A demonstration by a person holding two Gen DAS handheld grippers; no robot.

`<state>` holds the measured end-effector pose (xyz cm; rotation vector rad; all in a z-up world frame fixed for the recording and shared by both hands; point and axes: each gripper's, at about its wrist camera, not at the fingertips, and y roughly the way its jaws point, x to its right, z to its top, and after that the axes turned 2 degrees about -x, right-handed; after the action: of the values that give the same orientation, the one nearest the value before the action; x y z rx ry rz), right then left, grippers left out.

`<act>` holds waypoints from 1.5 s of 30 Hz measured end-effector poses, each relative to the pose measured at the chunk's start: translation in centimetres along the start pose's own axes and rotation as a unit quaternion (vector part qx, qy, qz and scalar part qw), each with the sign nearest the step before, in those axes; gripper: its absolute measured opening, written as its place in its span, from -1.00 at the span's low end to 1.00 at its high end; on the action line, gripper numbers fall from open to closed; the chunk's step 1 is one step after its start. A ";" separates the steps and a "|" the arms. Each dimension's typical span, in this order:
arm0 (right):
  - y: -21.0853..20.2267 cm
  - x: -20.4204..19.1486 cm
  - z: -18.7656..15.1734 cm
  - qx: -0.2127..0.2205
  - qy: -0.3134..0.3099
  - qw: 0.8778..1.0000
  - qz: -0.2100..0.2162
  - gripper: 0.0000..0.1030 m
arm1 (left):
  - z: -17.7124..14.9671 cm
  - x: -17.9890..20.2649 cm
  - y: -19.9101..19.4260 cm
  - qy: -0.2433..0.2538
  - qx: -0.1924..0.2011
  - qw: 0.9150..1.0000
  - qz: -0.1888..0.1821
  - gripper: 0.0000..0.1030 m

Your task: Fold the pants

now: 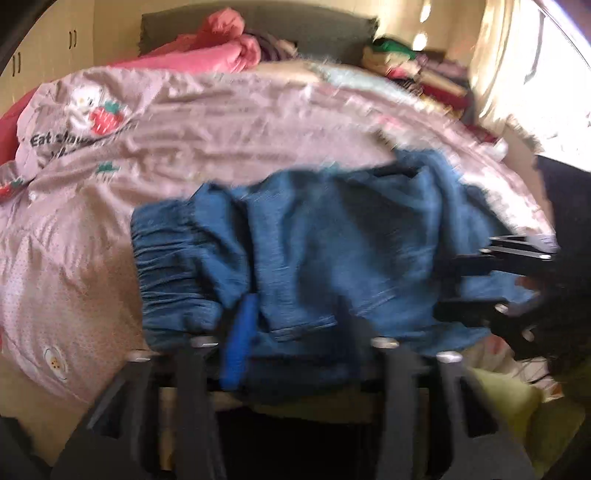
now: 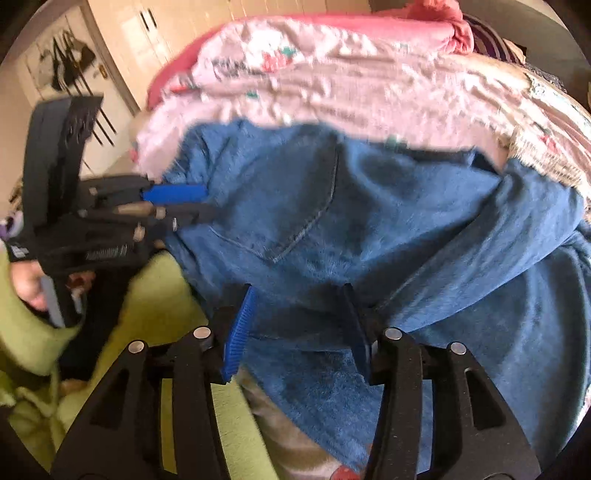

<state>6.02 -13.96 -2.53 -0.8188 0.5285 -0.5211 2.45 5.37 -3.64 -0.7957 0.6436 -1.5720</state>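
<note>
Blue denim pants (image 1: 332, 251), folded into a rumpled bundle with the elastic waistband to the left and a back pocket uppermost, lying on a bed's near edge.

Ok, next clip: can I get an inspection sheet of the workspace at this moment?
Surface: bed under a pink printed quilt.
Job's things: blue denim pants, bunched at the near edge, elastic waistband to the left.
Clutter: pink blanket and folded clothes stack at the far end.
Grippers: left gripper and right gripper, jaws apart, denim between them.
Cables: nothing seen.
Surroundings: cream cupboards, bright window.
</note>
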 end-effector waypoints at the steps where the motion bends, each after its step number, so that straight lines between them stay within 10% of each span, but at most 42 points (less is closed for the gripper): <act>1: -1.0 0.5 0.2 0.014 0.009 1.000 -0.010 -0.05 | 0.1 0.3 -0.6 0.003 0.008 1.000 0.002 0.20; 9: -5.6 6.0 1.5 0.071 0.070 0.992 -0.080 0.24 | 1.9 3.6 -3.1 0.030 0.035 0.999 -0.025 0.32; 20: -3.1 12.3 8.2 0.056 0.080 0.986 -0.132 0.44 | 3.4 11.6 2.4 0.092 -0.037 0.989 -0.111 0.31; 28: 2.6 16.0 12.2 0.006 0.104 0.977 -0.186 0.44 | 4.2 13.4 7.2 0.081 -0.074 0.986 -0.126 -0.19; 32: 4.9 17.9 13.0 -0.018 0.119 0.970 -0.213 0.43 | 3.7 13.4 8.3 0.081 -0.084 0.986 -0.119 -0.78; 39: 4.1 20.8 11.5 0.009 0.153 0.966 -0.208 -0.80 | 3.4 13.2 7.7 0.082 -0.079 0.985 -0.132 -0.78; 45: -3.2 21.1 8.0 0.080 0.193 0.965 -0.159 -0.88 | 3.6 12.6 7.3 0.079 -0.070 0.985 -0.135 -0.67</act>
<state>26.12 -24.46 -0.40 -0.6508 0.7070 -1.0201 8.93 -8.09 -5.39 -0.8976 0.7946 -1.8660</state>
